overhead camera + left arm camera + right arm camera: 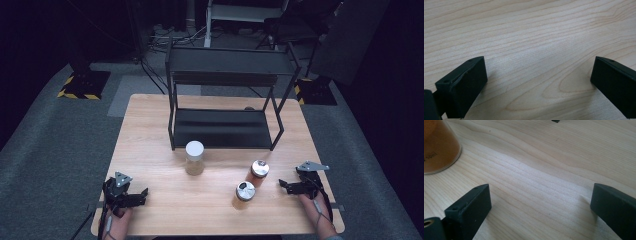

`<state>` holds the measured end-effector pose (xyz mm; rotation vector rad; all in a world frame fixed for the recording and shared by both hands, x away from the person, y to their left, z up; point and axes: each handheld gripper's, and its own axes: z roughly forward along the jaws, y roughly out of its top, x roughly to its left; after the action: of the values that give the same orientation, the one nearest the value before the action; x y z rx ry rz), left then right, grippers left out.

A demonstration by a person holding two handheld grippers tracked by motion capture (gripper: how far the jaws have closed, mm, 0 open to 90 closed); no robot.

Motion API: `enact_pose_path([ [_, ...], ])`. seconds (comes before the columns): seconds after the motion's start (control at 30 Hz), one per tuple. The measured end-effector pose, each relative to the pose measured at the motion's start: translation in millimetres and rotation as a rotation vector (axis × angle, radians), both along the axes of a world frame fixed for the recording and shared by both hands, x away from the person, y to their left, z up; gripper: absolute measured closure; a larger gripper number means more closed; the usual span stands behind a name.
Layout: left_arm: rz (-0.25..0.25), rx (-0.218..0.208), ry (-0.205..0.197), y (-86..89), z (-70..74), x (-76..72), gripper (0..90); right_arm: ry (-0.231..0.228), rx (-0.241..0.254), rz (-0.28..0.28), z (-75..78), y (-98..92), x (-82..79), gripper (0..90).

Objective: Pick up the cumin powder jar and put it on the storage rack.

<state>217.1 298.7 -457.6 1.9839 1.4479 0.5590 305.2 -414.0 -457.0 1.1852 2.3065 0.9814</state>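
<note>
- my left gripper sits wide open on bare table, holding nothing, jars well off toward my right
- my right gripper is open and empty too
- nearest orange jar stands just beyond its jaws, not touching
- second orange jar a bit further past that one

orange jar cut off by frame edge, label mostly unreadable

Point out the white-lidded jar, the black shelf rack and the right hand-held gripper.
white-lidded jar [194,149]: high view, on its lid.
black shelf rack [220,128]: high view, lower shelf.
right hand-held gripper [283,184]: high view, between its fingertips.
</note>
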Motion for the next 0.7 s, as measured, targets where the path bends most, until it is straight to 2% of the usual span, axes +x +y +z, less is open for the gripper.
enact_pose_path([
  [0.33,0.010,-0.001,0.000,-3.5,0.3,0.8,0.7,-0.001,0.000,-0.005,-0.1,1.6,2.0,3.1],
  [0.43,0.002,-0.005,-0.011,-2.3,0.8,1.6,6.7,-0.002,-0.001,-0.005,-0.1,1.9,1.8,3.1],
  [0.53,-0.009,-0.022,-0.016,-1.1,3.4,3.9,6.5,-0.003,-0.001,-0.007,-0.3,2.1,0.7,3.2],
  [0.57,-0.019,-0.026,-0.024,-1.0,5.6,4.3,6.5,-0.003,-0.001,-0.007,-0.3,2.1,0.7,3.2],
  [0.6,-0.035,-0.031,-0.050,-2.7,11.0,3.0,6.5,-0.003,-0.001,-0.009,-0.3,2.2,0.6,3.2],
  [0.67,-0.045,-0.030,-0.063,-3.5,14.7,2.2,6.5,-0.004,-0.001,-0.009,-0.3,2.3,0.5,3.2],
  [0.7,-0.058,-0.041,-0.092,-3.9,21.9,-0.4,6.4,-0.004,-0.002,-0.008,-0.3,2.3,0.5,3.2],
])
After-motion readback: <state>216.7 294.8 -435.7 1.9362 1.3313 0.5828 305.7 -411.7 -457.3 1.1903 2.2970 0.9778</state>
